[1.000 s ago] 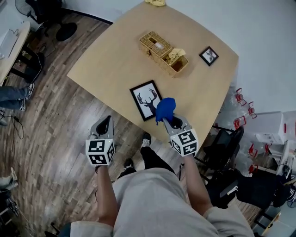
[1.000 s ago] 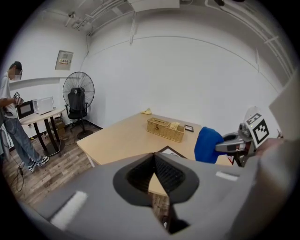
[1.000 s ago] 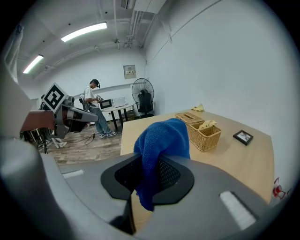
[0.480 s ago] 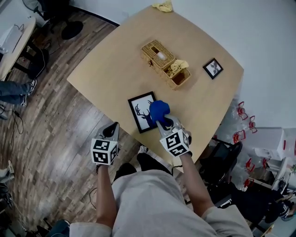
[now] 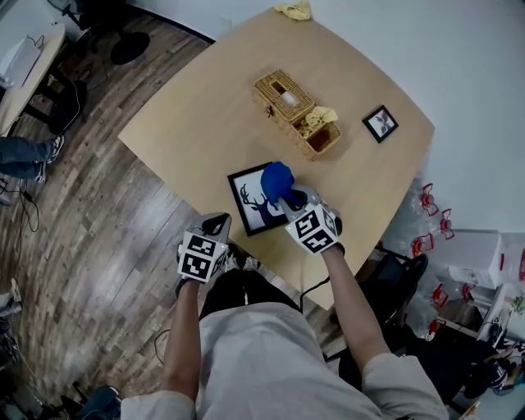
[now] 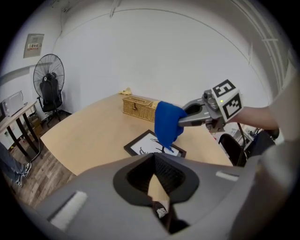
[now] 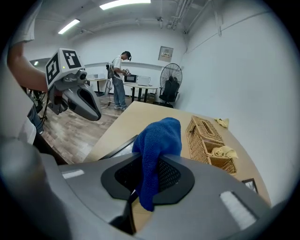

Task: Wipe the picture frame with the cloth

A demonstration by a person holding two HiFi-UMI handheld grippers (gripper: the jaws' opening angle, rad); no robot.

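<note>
A black picture frame (image 5: 250,201) with a deer print lies flat near the table's front edge, also in the left gripper view (image 6: 146,146). My right gripper (image 5: 293,199) is shut on a bunched blue cloth (image 5: 277,181), which hangs over the frame's right part. From the left gripper view the cloth (image 6: 167,123) dangles just above the glass; contact is unclear. In the right gripper view the cloth (image 7: 157,140) fills the jaws of my right gripper (image 7: 149,185) and hides most of the frame. My left gripper (image 5: 216,223) hovers shut and empty off the table's front edge, left of the frame.
A wicker basket (image 5: 294,112) with a pale yellow cloth inside stands mid-table. A small black frame (image 5: 380,123) lies at the right, a yellow rag (image 5: 294,10) at the far edge. A chair (image 5: 394,275) stands at the right. A person (image 7: 120,79) stands far off.
My right gripper has carried the blue cloth forward and left, from the frame's right edge to over the print. The left gripper has moved right, closer to the table edge.
</note>
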